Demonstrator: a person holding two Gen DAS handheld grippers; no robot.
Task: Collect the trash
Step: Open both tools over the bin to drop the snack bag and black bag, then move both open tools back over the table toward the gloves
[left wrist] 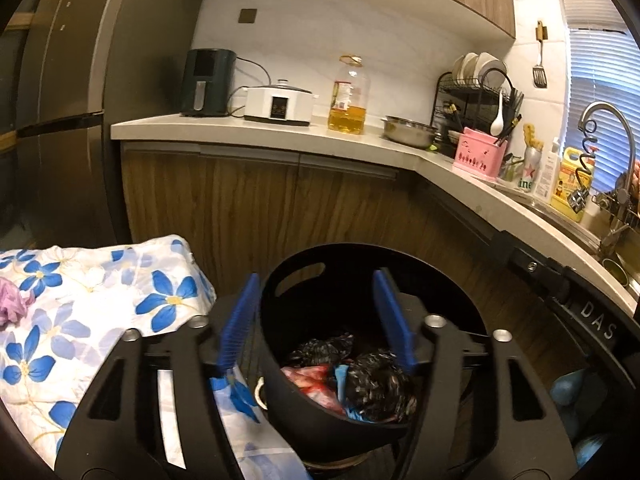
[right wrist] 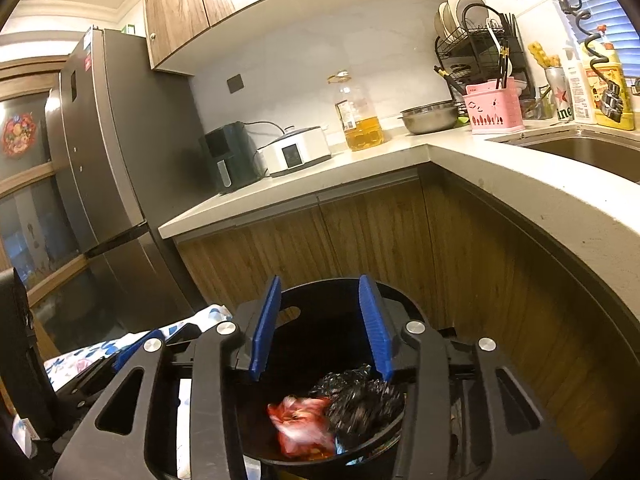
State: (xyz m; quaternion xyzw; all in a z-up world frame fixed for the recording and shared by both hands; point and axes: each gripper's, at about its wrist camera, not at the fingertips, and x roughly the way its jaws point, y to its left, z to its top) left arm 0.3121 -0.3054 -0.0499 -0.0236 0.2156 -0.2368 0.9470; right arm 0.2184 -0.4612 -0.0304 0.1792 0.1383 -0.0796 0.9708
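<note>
Both my claws hang over the black bin (left wrist: 304, 368), fingers spread and nothing between them. My left claw (left wrist: 316, 320) straddles the near rim; my right claw (right wrist: 320, 328) sits above the opening. Down inside lies the trash: a red wrapper (right wrist: 300, 424), blurred in my right view, and a crumpled black bag (right wrist: 360, 396) just beside it, touching. Thin, soft, light stuff, I'd say — it'll crush and slip, so pinch a bunched fold, not a flat face. The bin itself looks stiff; I'd take it by the handle slot (left wrist: 300, 276) in its far wall. The flowered cloth (left wrist: 80, 304) lies to the left.
</note>
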